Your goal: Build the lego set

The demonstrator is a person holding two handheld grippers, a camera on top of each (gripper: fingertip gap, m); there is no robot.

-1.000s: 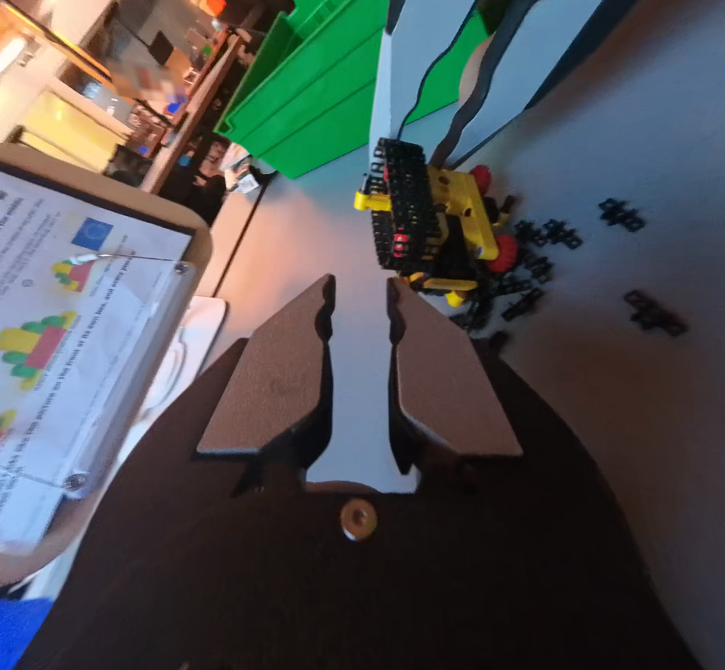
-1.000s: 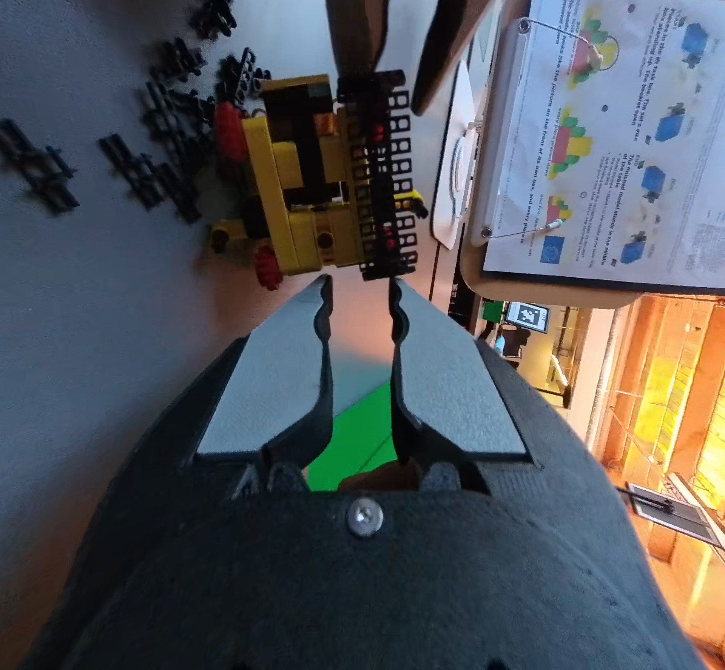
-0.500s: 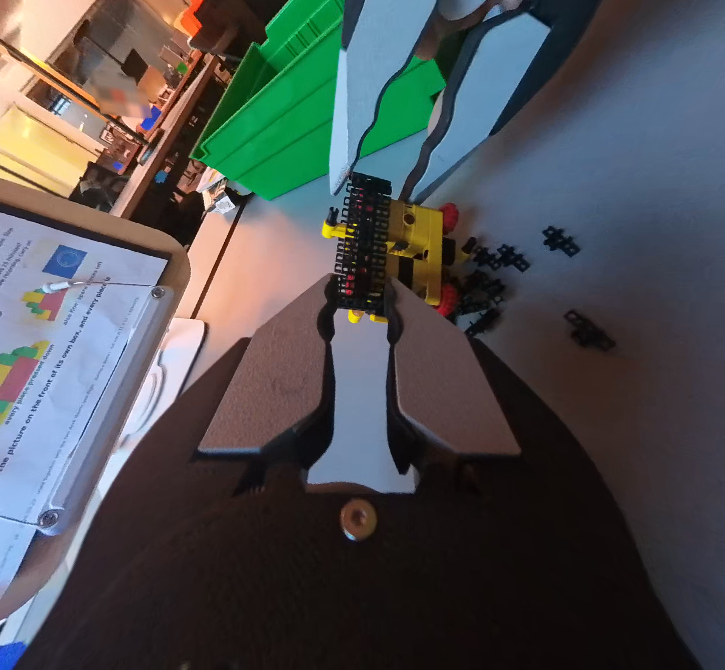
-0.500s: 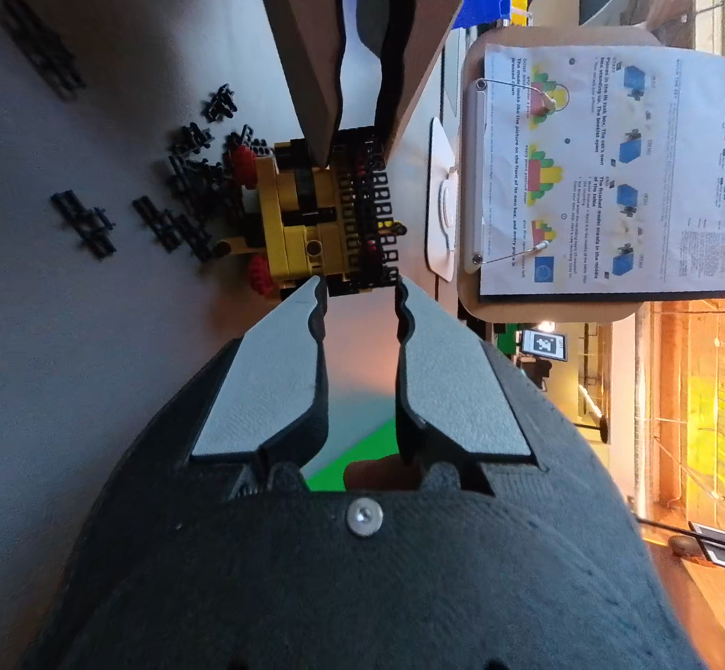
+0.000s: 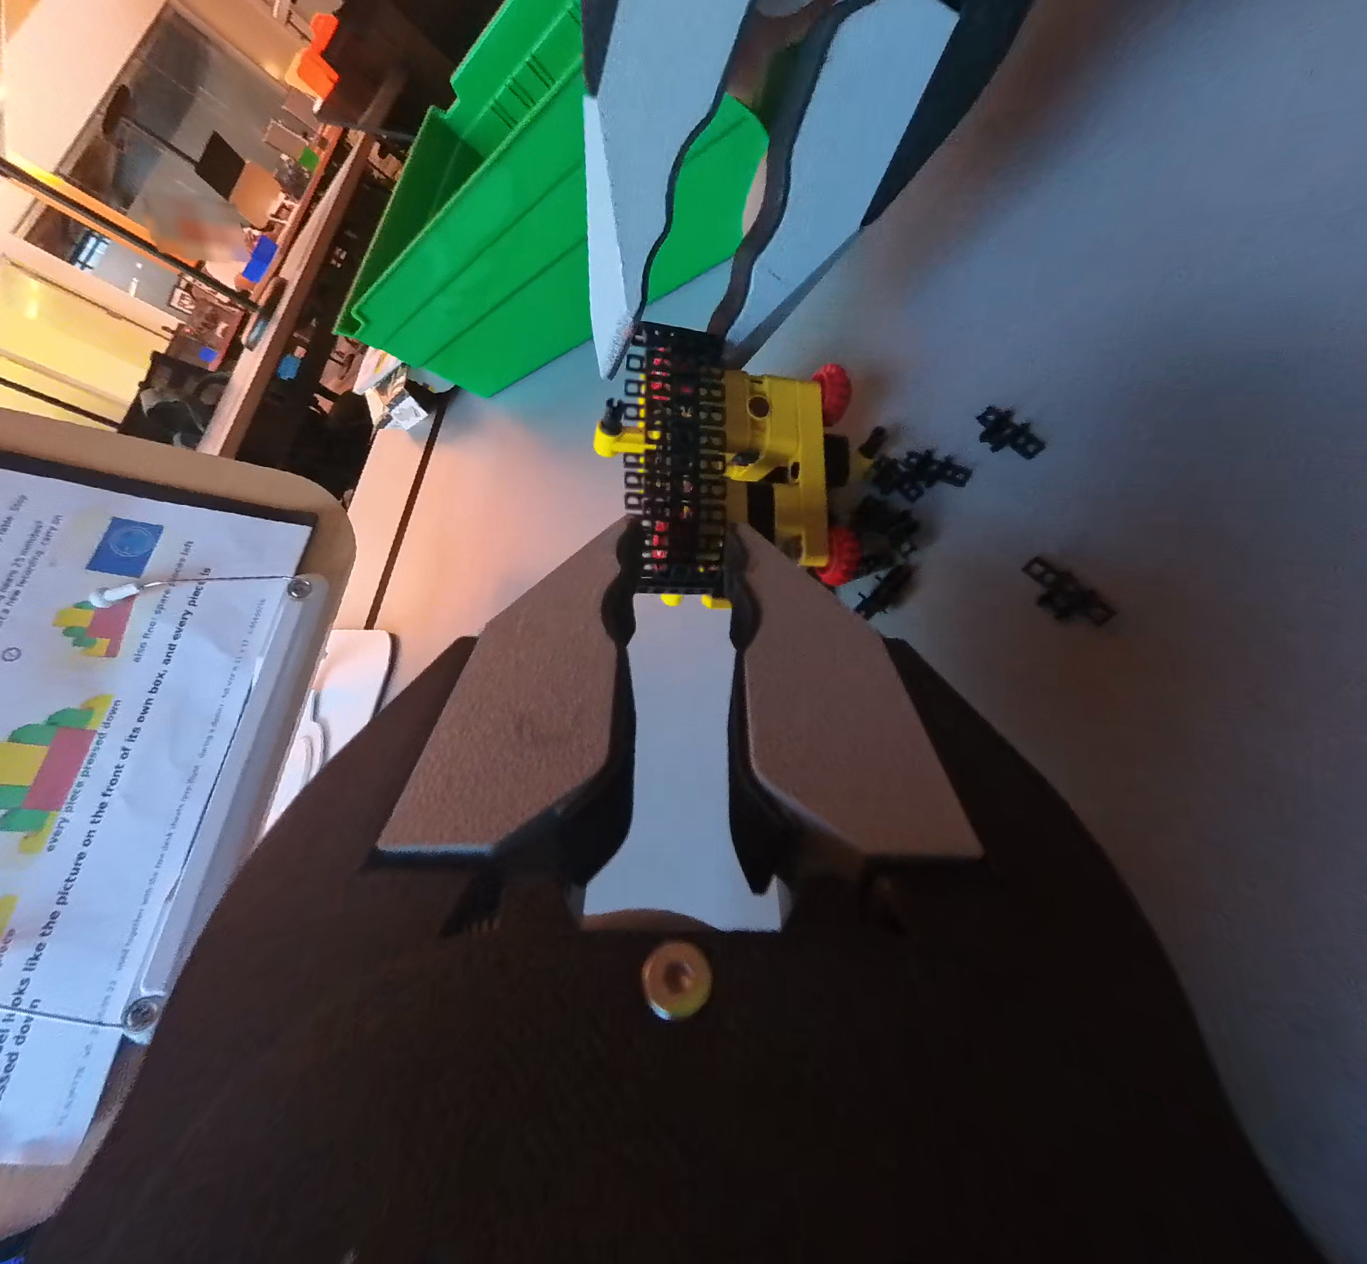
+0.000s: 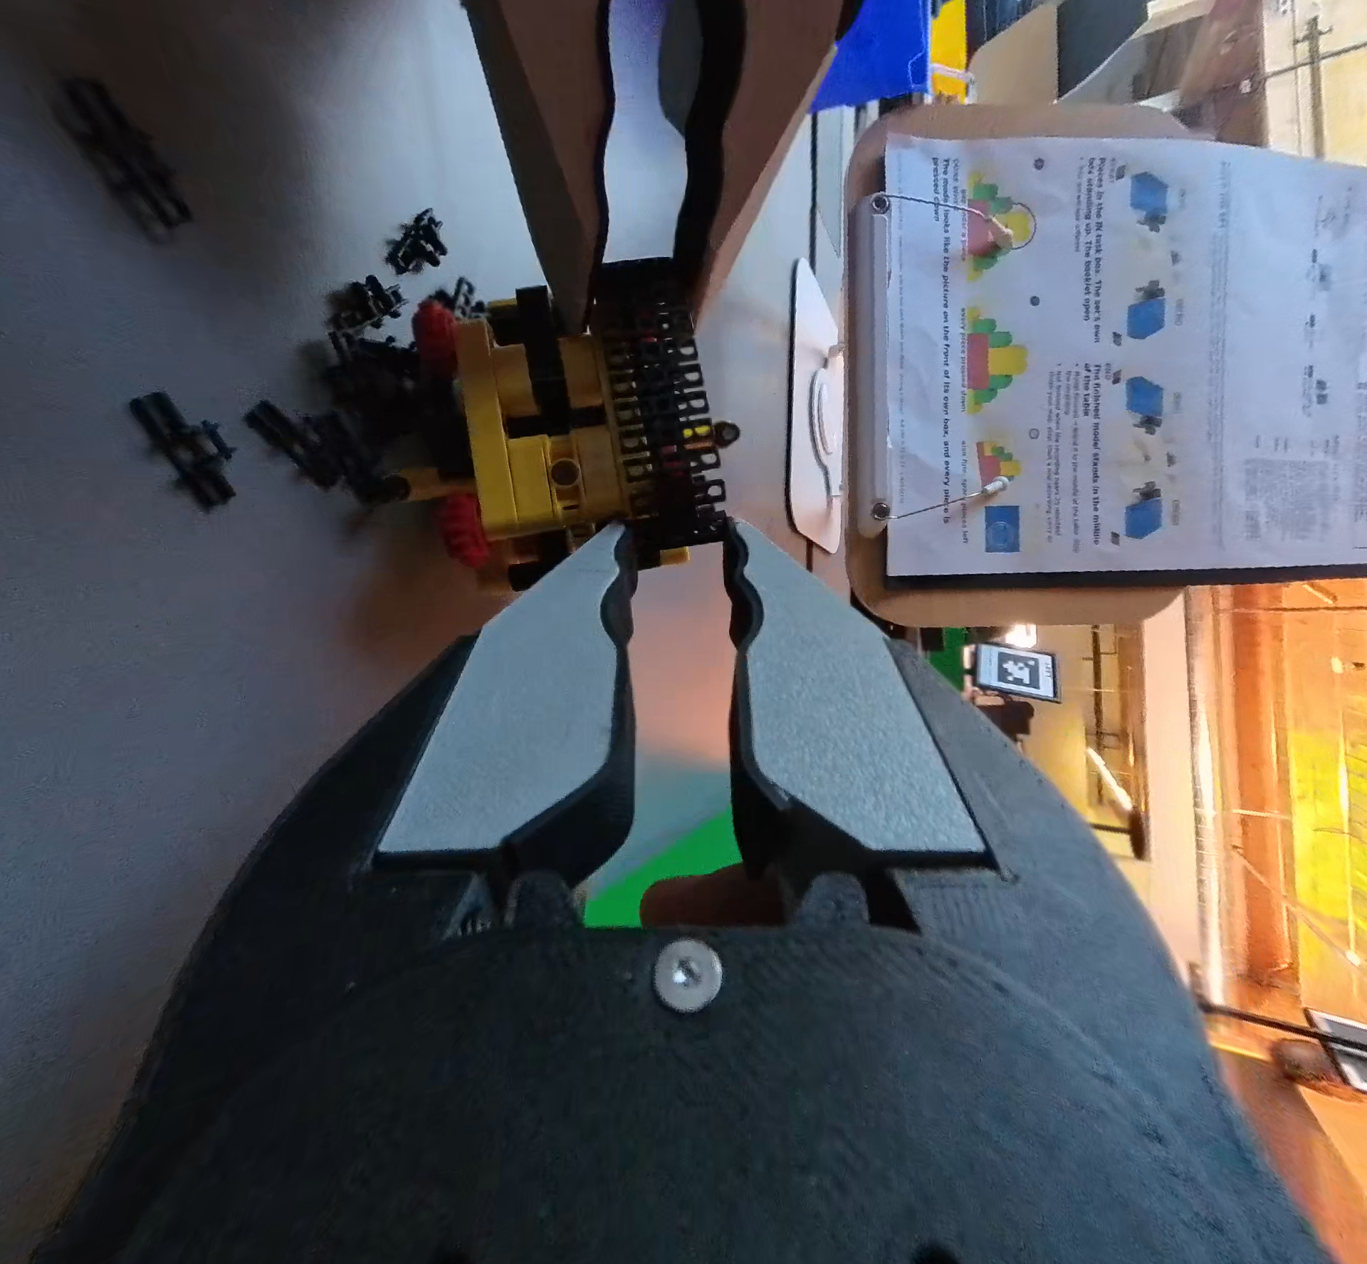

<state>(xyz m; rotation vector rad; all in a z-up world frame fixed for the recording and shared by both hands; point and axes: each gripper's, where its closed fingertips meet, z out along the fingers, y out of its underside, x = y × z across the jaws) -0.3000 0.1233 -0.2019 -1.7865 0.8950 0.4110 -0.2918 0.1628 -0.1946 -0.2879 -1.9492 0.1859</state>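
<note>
Fingers of the left gripper (image 5: 679,581) and the right gripper (image 6: 680,548) stand narrowly apart at opposite ends of the black track band (image 5: 677,466); their tips sit against its edges, but whether either truly pinches it I cannot tell. That band wraps one side of the yellow lego vehicle (image 6: 529,444), which lies on the grey tabletop (image 5: 1183,415) with loose black track links (image 5: 1065,588) scattered just beside it. I judge the model light and stiff in its yellow body but fragile at the band, a jointed chain that could flex or pop apart under squeeze; the solid yellow blocks look the safer hold. Its far side and red wheels (image 5: 832,381) are mostly hidden. A clipboard with an instruction sheet (image 6: 1109,370) and green bins (image 5: 518,207) stand nearby.
</note>
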